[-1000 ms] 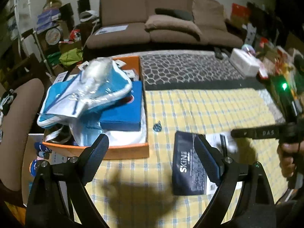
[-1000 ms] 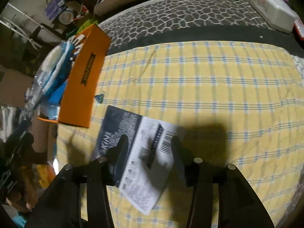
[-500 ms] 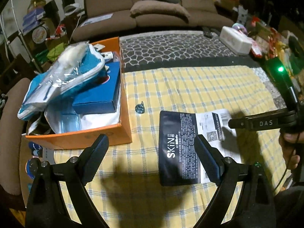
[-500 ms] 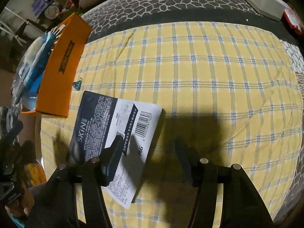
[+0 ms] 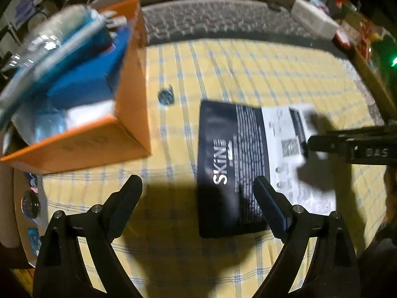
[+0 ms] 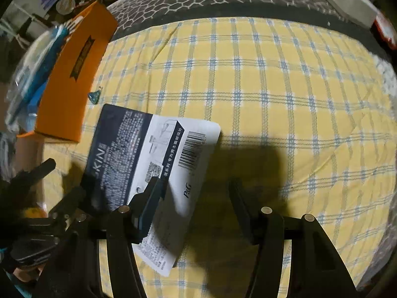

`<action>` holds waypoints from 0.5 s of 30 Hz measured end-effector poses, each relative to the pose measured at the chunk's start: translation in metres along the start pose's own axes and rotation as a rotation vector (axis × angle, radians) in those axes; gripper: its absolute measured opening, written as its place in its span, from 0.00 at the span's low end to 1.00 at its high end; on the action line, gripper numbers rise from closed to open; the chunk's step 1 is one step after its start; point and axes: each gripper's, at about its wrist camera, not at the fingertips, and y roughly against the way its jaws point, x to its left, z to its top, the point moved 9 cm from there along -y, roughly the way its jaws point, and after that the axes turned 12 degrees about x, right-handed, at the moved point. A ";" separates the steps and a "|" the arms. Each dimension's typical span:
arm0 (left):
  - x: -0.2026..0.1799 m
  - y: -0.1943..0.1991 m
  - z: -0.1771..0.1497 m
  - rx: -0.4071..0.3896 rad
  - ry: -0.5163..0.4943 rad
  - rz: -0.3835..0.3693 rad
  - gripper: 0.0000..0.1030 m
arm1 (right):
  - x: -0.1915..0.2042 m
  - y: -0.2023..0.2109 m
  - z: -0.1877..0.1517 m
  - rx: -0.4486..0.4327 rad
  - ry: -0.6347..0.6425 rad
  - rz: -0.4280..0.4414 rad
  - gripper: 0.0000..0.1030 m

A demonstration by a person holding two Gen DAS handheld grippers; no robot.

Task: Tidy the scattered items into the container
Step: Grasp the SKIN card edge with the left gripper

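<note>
A flat dark-and-white packet (image 5: 235,164) (image 6: 153,154) marked SKINE lies on the yellow checked cloth (image 6: 260,87). Left of it stands the orange box (image 5: 134,114) (image 6: 72,82), heaped with blue packs. A small blue trinket (image 5: 165,96) (image 6: 95,96) lies between box and packet. My left gripper (image 5: 196,186) hangs open over the packet's near left corner, its right finger above the dark part. My right gripper (image 6: 194,188) is open too: its left finger is over the packet's white end, its right finger over bare cloth. In the left wrist view it reaches in from the right (image 5: 322,144).
A grey patterned cloth (image 5: 211,22) borders the yellow one at the back, with a sofa behind it. A white box (image 5: 315,19) (image 6: 347,0) and mixed clutter sit at the back right. The table's edge drops off left of the orange box.
Both grippers have come down closer to the packet and tilted further downward. The right jaws stand a little wider than a second ago. The packet has not moved.
</note>
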 end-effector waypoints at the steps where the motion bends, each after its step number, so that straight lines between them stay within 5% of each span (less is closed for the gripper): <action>1: -0.002 -0.003 -0.001 0.006 -0.004 0.004 0.87 | 0.000 0.000 -0.001 -0.016 0.014 -0.073 0.57; 3: -0.004 -0.009 -0.003 0.013 -0.010 0.023 0.86 | 0.003 -0.002 -0.003 -0.026 0.039 -0.134 0.56; 15: -0.012 -0.020 0.002 0.017 -0.023 0.025 0.84 | 0.014 -0.008 -0.009 -0.040 0.093 -0.178 0.56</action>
